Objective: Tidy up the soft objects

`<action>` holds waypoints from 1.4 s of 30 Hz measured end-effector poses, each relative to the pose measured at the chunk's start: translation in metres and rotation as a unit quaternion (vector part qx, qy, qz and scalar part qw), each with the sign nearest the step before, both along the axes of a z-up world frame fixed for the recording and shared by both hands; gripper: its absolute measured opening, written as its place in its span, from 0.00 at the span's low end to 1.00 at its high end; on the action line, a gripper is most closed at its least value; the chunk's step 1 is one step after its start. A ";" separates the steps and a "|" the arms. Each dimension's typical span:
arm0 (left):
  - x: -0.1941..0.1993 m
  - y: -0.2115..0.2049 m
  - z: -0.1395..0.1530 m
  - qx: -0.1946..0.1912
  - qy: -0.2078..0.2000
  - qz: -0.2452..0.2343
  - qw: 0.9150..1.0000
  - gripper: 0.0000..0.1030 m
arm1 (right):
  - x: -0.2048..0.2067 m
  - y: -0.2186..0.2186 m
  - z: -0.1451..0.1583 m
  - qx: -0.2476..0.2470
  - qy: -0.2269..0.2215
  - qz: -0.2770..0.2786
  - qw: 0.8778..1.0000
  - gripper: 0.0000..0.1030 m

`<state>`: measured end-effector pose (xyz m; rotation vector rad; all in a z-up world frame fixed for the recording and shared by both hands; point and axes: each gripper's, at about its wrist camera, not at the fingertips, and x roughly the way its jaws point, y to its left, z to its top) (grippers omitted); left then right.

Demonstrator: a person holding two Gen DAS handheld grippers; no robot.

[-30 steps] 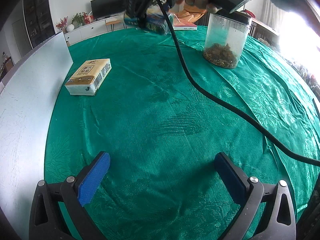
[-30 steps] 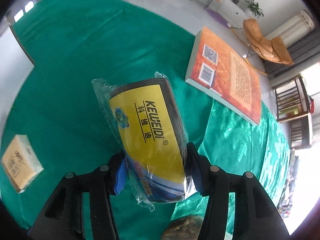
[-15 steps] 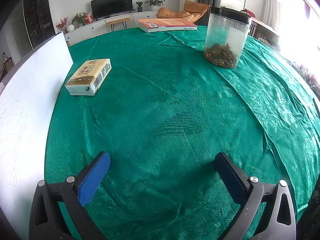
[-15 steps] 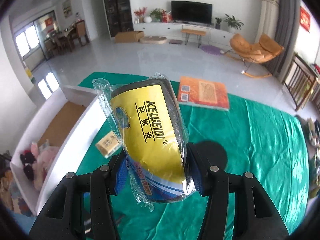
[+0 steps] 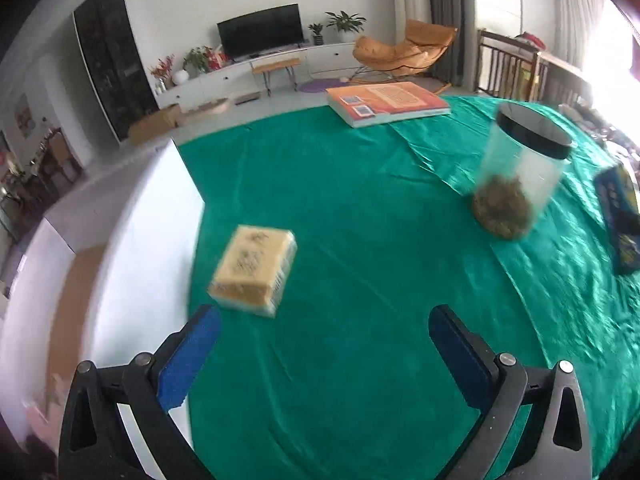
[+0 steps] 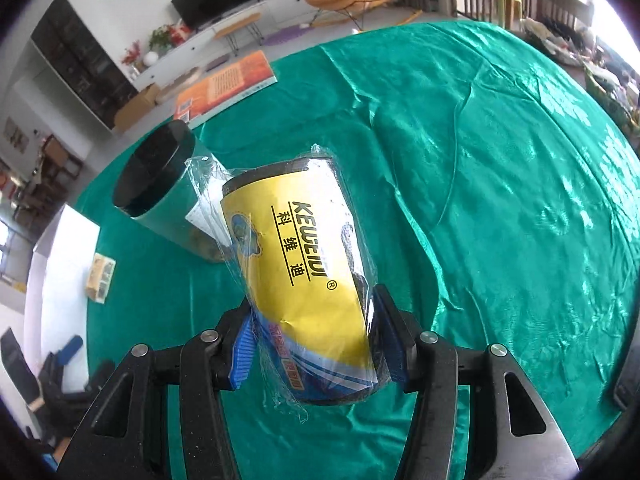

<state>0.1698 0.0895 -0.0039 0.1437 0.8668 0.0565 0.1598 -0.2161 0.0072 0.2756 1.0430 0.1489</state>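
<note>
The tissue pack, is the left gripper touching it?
Apart. The left wrist view shows the left gripper open, green cloth between its pads and the tissue pack.

A plastic-wrapped yellow-labelled pack (image 6: 308, 280) sits tilted, pinched at its lower end off the green tabletop (image 6: 500, 200), while a tan tissue pack (image 5: 254, 270) lies flat near the tabletop's left edge.

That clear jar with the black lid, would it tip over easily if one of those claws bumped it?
Probably yes near the top: the jar stands tall and narrow on a wrinkled green cloth. Its brownish contents fill only the bottom, so it is likely light, though that low weight steadies it. The smooth wall may be slippery.
</note>
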 end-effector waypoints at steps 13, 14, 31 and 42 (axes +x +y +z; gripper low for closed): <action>0.105 0.066 -0.061 -0.117 0.122 0.037 0.985 0.57 | -0.039 -0.015 0.018 0.027 -0.032 0.026 0.999 0.55; 0.101 0.066 -0.058 -0.135 0.121 0.029 0.983 0.57 | -0.040 -0.014 0.018 0.030 -0.031 0.027 0.999 0.55; -0.170 0.272 0.131 -0.008 -0.057 0.164 0.985 0.99 | -0.103 0.321 0.100 0.256 0.001 0.335 0.907 0.59; -0.229 0.265 0.094 -0.021 -0.077 0.296 0.952 1.00 | -0.130 0.374 0.089 0.127 -0.026 0.363 0.923 0.71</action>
